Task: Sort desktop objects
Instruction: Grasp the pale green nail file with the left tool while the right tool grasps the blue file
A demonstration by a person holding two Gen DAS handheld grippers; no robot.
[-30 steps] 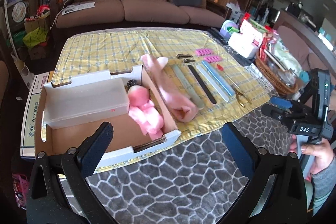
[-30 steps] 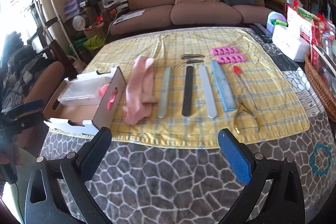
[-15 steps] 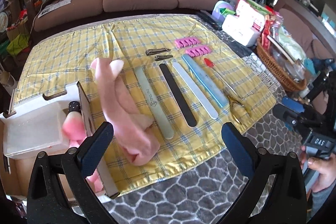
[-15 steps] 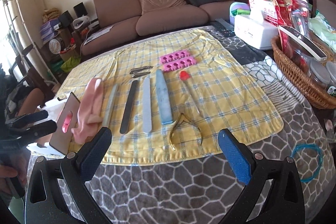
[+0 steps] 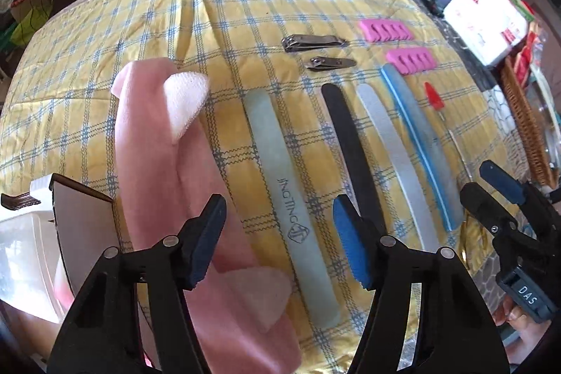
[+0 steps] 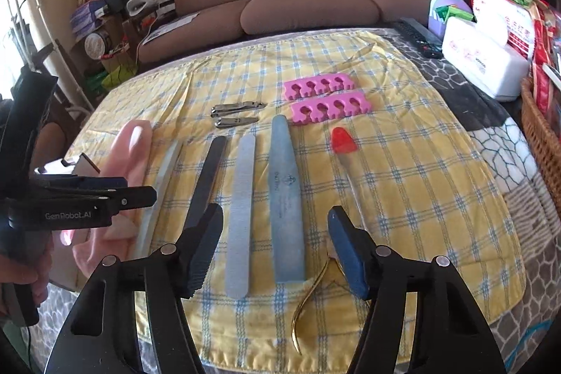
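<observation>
Hovering low over the yellow checked cloth (image 5: 147, 34), we hold our left gripper (image 5: 277, 226) released, its dark pads spread to either side of the pale green nail file marked "JING TING" (image 5: 280, 184), which looks to us like the next thing to be lifted. That file lies flat in a neat row with the black nail file (image 5: 350, 142), the grey nail file (image 5: 396, 156) and the blue buffer block (image 5: 420, 142), all pointing the same way, so each can be straddled across its narrow width. Just left of the green file sprawls the pink fabric band with white fastening patches (image 5: 157, 163), its near end close to the cardboard box wall (image 5: 84, 226); whether it touches the box we cannot tell, since the lens bends that corner badly. Our right gripper (image 6: 275, 242) is likewise released and empty, poised above the near ends of the grey and blue files, with the gold cuticle nipper (image 6: 308, 300) under its right finger. Farther back rest two steel nail clippers (image 6: 235, 114), two pink toe separators (image 6: 326, 97) and a red-capped tool (image 6: 343, 141), set apart by kind.
</observation>
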